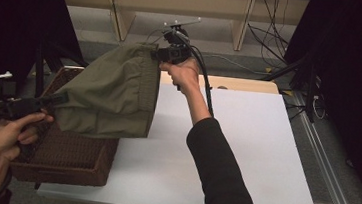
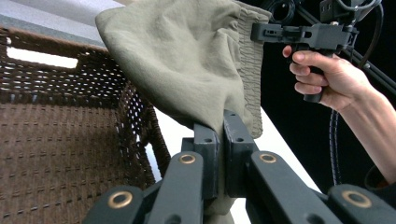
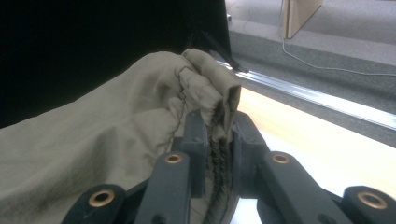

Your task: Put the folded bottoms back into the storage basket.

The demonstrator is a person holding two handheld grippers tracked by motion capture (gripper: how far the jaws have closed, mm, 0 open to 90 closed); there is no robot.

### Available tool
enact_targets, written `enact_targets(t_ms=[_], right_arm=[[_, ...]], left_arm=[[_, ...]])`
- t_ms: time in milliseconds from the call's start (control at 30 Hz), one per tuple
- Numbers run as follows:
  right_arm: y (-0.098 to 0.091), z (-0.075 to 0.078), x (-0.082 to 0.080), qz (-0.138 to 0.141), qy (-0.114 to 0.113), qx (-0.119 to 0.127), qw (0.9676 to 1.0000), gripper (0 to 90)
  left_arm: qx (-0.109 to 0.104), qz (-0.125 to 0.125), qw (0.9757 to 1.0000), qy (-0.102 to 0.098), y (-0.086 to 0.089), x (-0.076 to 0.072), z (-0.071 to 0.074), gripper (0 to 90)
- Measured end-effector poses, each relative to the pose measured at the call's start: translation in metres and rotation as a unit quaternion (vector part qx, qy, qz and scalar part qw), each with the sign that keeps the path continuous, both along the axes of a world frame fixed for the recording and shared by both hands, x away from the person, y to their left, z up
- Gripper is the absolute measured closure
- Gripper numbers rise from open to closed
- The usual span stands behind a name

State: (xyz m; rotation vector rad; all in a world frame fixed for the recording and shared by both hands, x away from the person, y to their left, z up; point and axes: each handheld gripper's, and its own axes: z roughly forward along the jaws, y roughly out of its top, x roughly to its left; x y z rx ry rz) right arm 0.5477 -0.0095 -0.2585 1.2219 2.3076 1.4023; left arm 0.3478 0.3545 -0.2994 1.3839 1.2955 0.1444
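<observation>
Holding a green cloth (image 1: 112, 93) up in the air, two hands are working together over a table (image 1: 244, 153). Nearest the person, the left hand (image 1: 2, 142) is gripping the left gripper (image 1: 58, 98) low at the left side. Its two black jaws are squeezing tight on one edge of the cloth (image 2: 187, 60), and in the left gripper view the fabric is bunching up between them and hanging out below.

Under the cloth, a brown woven basket (image 1: 63, 158) is sitting on the left part of the white table. The cloth is hanging above the basket and over its right edge, not lying inside it. In the left gripper view, the basket (image 2: 56, 140) is showing its woven wall and a handle hole.

Farther away, the right hand (image 1: 184, 74) is reaching up and forward in a dark sleeve (image 1: 220, 173). It is holding the right gripper (image 1: 156, 54) higher than the left one. Its jaws are pinching the stretchy, crinkled band of the cloth (image 3: 116, 140), and the band is sticking up between them.

Past the table, a grey floor (image 1: 233, 62) and wooden shelf legs (image 1: 120, 11) are showing at the back.
</observation>
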Motion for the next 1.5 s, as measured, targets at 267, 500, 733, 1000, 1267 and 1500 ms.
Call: enact_targets(t_ms=[267, 500, 733, 1000, 1267, 1500], right_arm=[[0.025, 0.006, -0.002, 0.012, -0.003, 0.002, 0.9999, 79.0], [0.043, 0.005, -0.003, 0.021, -0.002, 0.001, 0.9998, 79.0], [0.06, 0.002, -0.005, 0.028, 0.001, 0.004, 0.9996, 79.0], [0.072, -0.002, -0.008, 0.031, 0.005, 0.007, 0.9995, 78.9], [0.085, -0.003, -0.012, 0.037, 0.007, 0.01, 0.9992, 78.8], [0.096, -0.007, -0.015, 0.04, 0.008, 0.01, 0.9991, 78.8]], left_arm=[[-0.006, 0.01, 0.9999, -0.005, 0.021, -0.009, 0.006, 85.6], [-0.015, 0.013, 0.9998, -0.004, 0.041, -0.014, 0.006, 85.6], [-0.018, 0.018, 0.9997, -0.001, 0.058, -0.018, 0.004, 85.6], [-0.012, 0.018, 0.9998, 0.004, 0.07, -0.022, 0.003, 85.5], [-0.016, 0.03, 0.9994, 0.005, 0.087, -0.027, 0.0, 85.5], [-0.018, 0.037, 0.9991, 0.013, 0.096, -0.029, -0.007, 85.5]])
